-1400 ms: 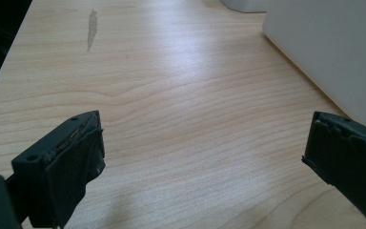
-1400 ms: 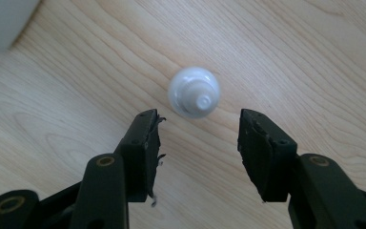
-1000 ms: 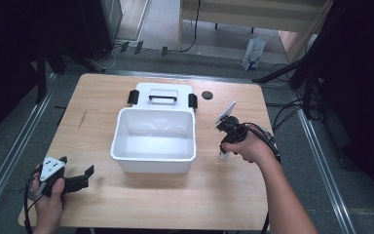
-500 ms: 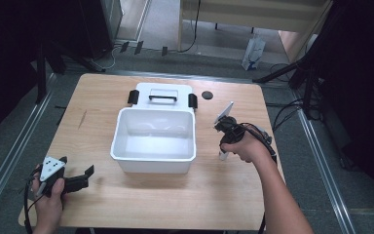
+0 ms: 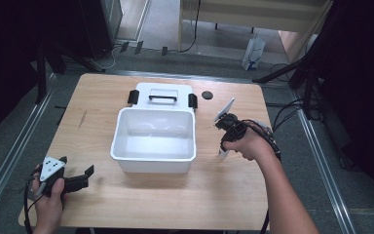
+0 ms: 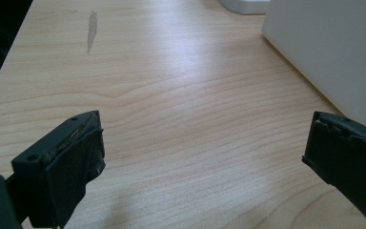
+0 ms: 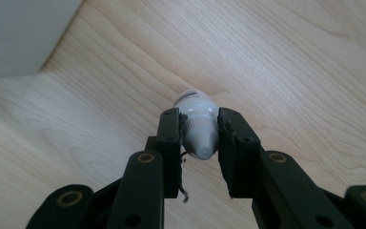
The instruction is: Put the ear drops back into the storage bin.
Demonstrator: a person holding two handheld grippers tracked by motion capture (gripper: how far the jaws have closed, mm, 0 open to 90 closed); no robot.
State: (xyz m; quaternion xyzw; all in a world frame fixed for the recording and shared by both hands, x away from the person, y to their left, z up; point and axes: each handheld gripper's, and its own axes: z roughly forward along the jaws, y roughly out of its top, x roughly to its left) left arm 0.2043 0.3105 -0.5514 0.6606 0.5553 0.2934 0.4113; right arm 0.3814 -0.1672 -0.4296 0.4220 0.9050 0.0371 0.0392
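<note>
My right gripper (image 7: pixel 198 119) is shut on a small white squeeze bottle (image 7: pixel 195 102), gripping it by its neck just above the wooden table. From the high view, the right gripper (image 5: pixel 224 146) points down to the right of an empty white bin (image 5: pixel 154 156), with the bottle (image 5: pixel 222 154) at its tips. Near the table's front left corner, my left gripper (image 5: pixel 77 166) stands open. Between its wide-apart jaws there is nothing but bare wood, and the left gripper (image 6: pixel 205 143) faces the bin's side wall (image 6: pixel 333 52).
A white lid with a black handle (image 5: pixel 163 96) lies behind the bin. A small black round cap (image 5: pixel 207 95) sits to the right of the lid. A grey smear (image 5: pixel 82 118) marks the table's left part. Table edges drop to a dark floor with cables.
</note>
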